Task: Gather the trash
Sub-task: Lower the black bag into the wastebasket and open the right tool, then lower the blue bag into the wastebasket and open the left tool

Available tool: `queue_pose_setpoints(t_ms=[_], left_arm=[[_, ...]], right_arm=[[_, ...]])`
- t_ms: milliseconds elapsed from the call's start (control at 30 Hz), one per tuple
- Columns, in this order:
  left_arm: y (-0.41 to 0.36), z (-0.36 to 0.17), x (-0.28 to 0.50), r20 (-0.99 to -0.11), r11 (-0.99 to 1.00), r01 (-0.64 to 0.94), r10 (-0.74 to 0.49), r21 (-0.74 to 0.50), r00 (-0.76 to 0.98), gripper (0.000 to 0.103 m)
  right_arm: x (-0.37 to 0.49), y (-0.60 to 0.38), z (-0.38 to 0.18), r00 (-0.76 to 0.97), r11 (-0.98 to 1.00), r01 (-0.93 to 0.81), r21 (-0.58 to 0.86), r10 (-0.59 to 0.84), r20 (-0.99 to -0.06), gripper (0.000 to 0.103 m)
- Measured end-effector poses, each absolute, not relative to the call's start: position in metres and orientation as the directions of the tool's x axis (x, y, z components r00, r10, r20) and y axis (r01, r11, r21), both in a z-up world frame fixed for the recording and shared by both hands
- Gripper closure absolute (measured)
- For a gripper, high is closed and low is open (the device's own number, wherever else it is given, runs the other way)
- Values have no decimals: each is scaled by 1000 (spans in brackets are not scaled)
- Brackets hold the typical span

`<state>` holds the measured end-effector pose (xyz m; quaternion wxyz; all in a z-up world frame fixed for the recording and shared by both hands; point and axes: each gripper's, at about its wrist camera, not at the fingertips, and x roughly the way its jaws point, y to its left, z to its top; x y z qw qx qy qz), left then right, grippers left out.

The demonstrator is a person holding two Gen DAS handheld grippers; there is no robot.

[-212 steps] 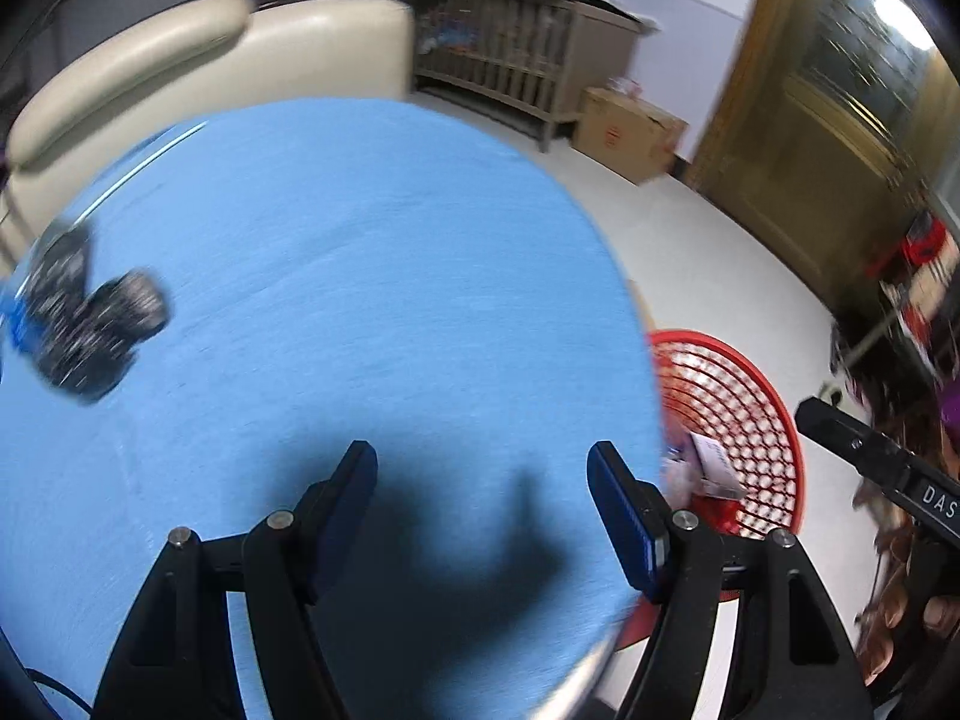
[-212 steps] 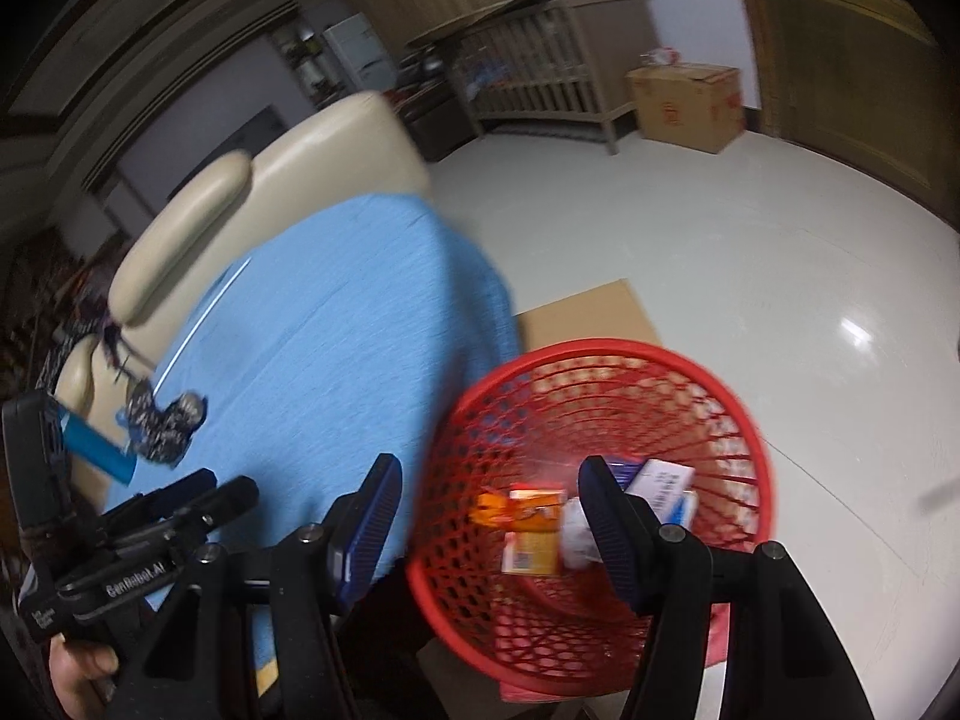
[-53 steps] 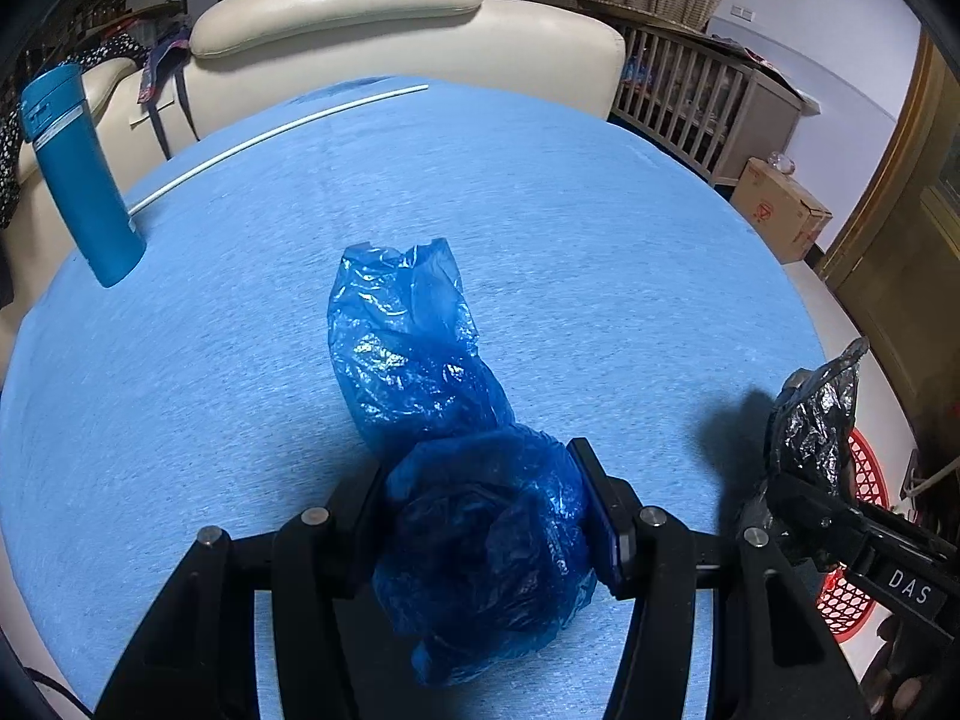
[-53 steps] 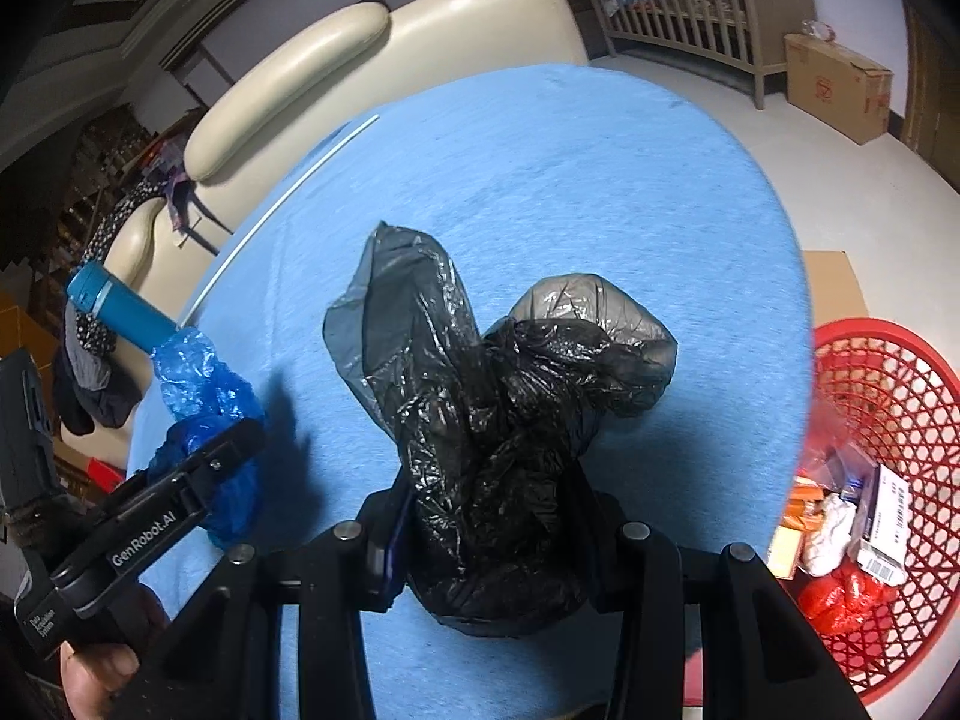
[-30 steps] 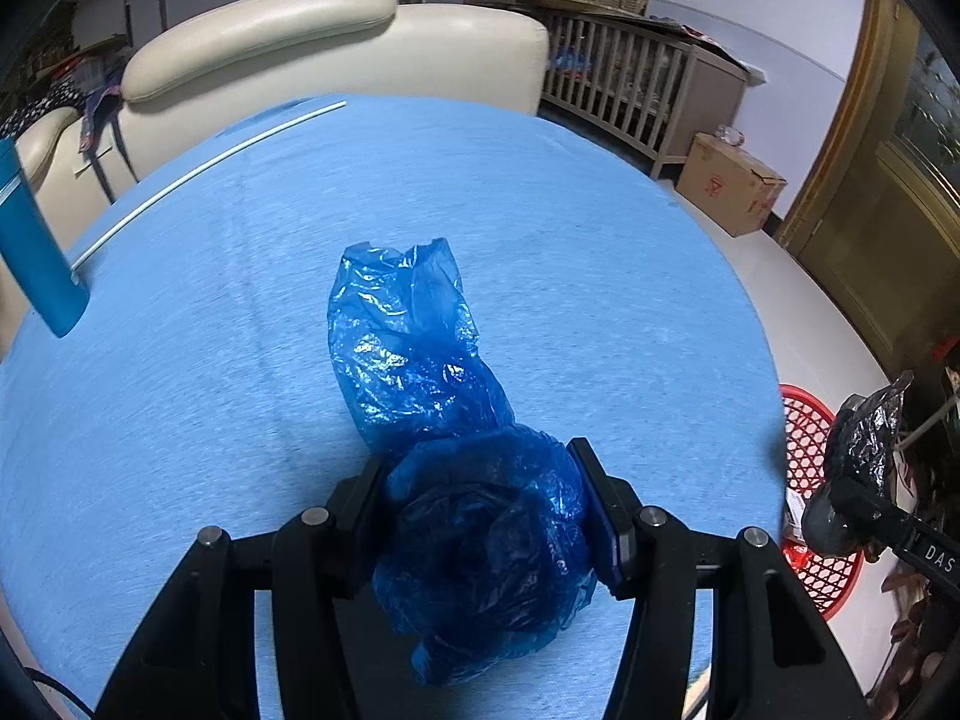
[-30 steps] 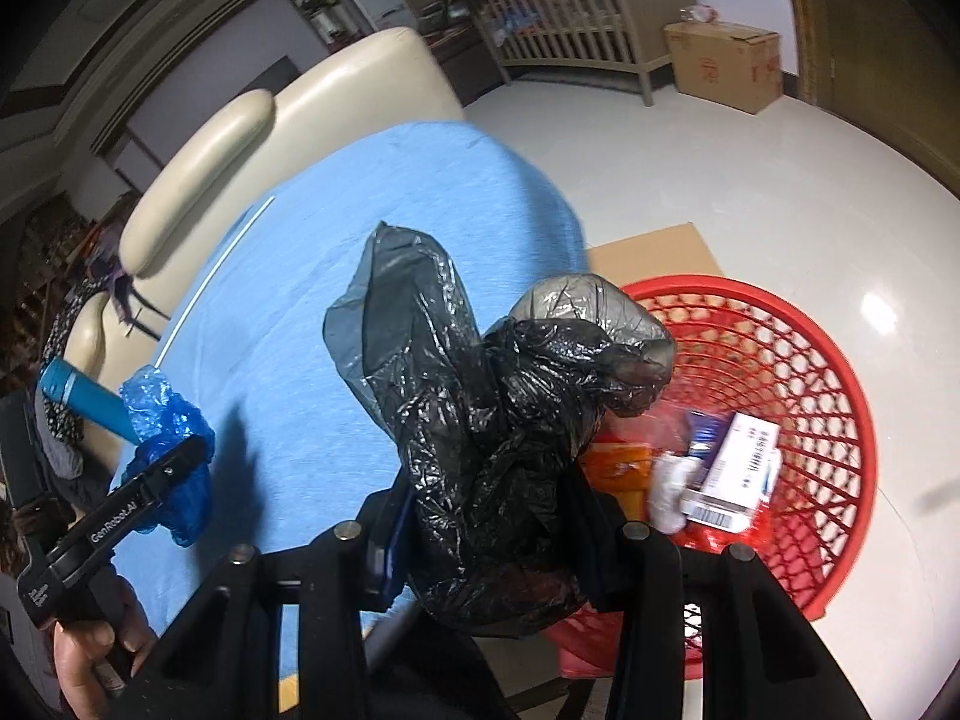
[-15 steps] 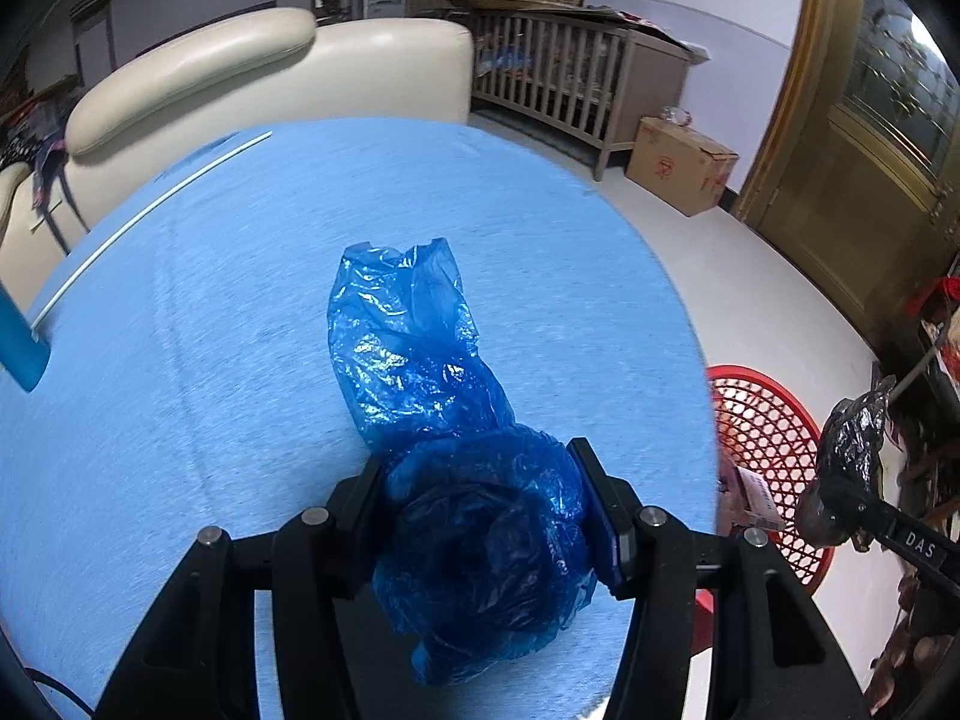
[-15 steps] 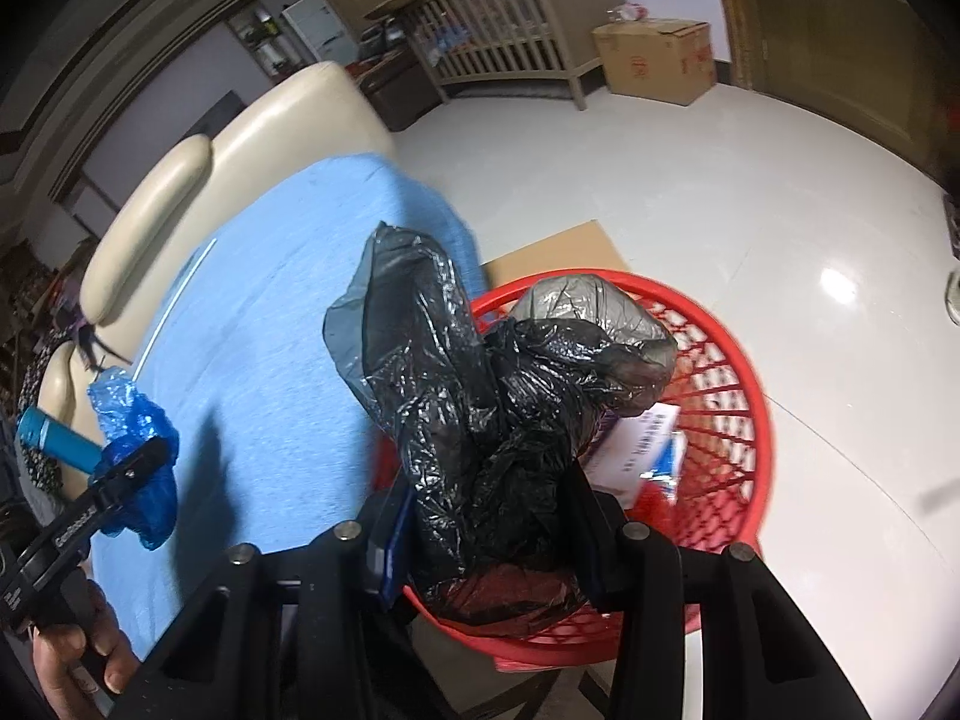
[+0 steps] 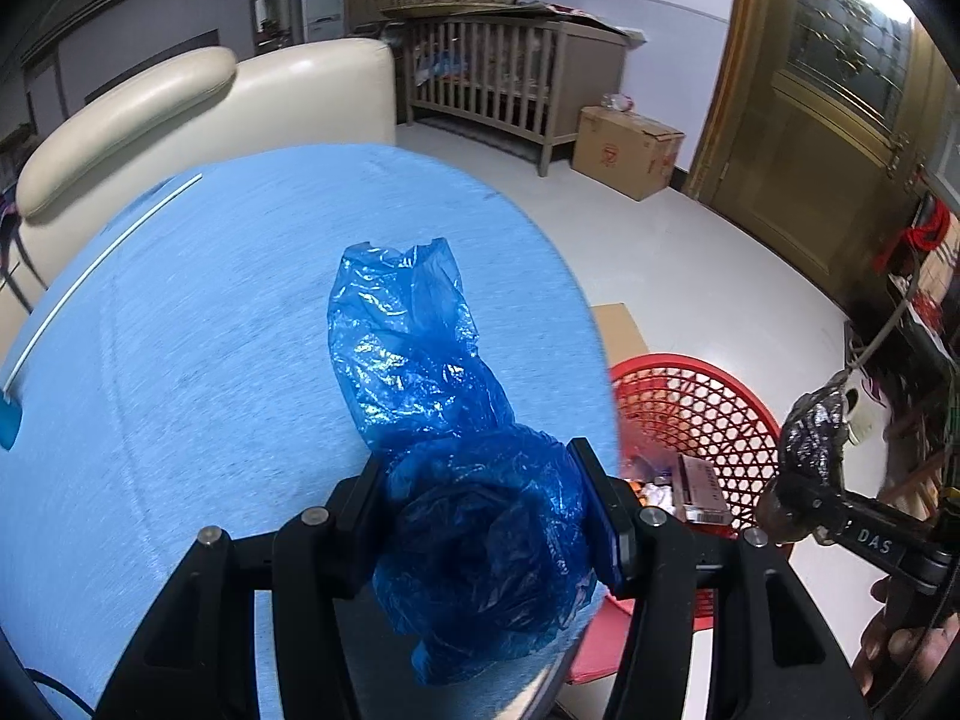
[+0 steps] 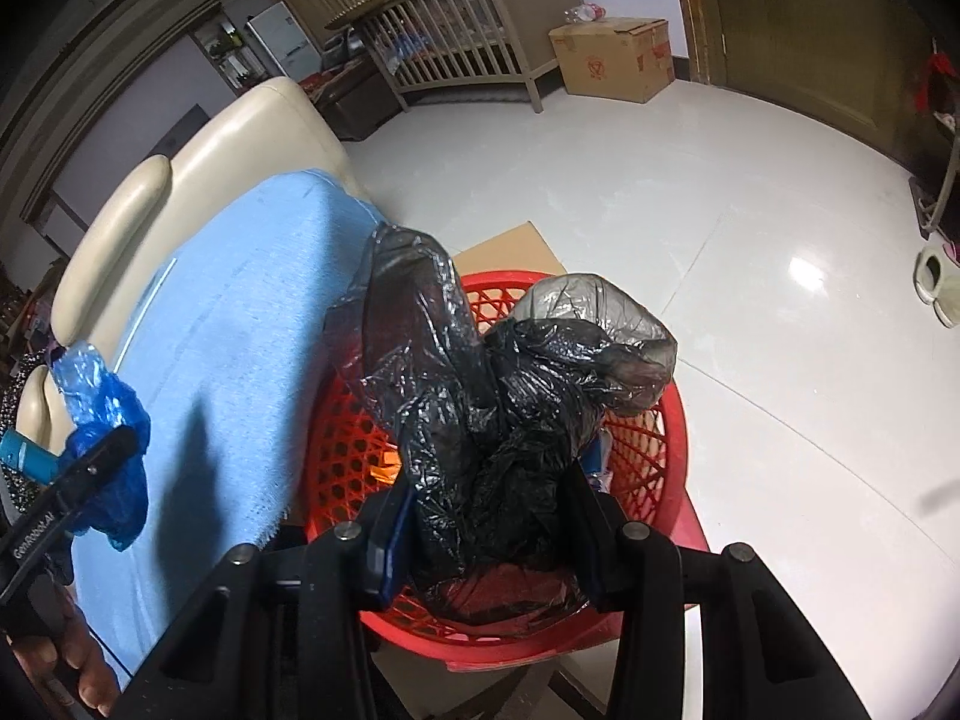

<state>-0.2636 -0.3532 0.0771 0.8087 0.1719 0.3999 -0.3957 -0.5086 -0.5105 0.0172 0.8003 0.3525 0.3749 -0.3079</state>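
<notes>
Right claw (image 10: 486, 516) clamped on a crumpled black plastic bag (image 10: 498, 420), held directly above the red mesh basket (image 10: 666, 468) standing on the floor. Through the basket's lattice, orange and blue scraps, mostly hidden behind the bag. Under the basket, a flat piece of brown cardboard (image 10: 510, 249). To the left, the blue-covered surface (image 10: 240, 324), its edge just beside the basket rim. Farther left, the left claw (image 10: 96, 459) gripping a crumpled blue plastic bag (image 10: 105, 420) over that surface. Behind, a cream sofa (image 10: 228, 138), a wooden crib (image 10: 456, 54) and a cardboard box (image 10: 612, 57) on pale glossy floor.
</notes>
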Motion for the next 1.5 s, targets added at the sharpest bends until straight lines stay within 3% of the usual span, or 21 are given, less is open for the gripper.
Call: queue_pose_setpoints(t_ms=[833, 933, 1033, 1500], left_arm=[[-381, 74, -283, -794, 574, 818, -510, -29, 330, 45], [-382, 74, -282, -795, 570, 821, -511, -30, 326, 45], [-383, 74, -282, -798, 566, 824, -510, -29, 322, 45], [-414, 61, -293, -824, 506, 862, -499, -28, 267, 45]], right_arm=[[-513, -526, -2, 495, 547, 777, 312, -224, -840, 57], [-509, -526, -8, 468, 552, 780, 293, -206, -859, 52], [-507, -527, -16, 440, 541, 794, 278, -195, -876, 36], [-542, -549, 13, 522, 446, 816, 368, -296, -800, 35]])
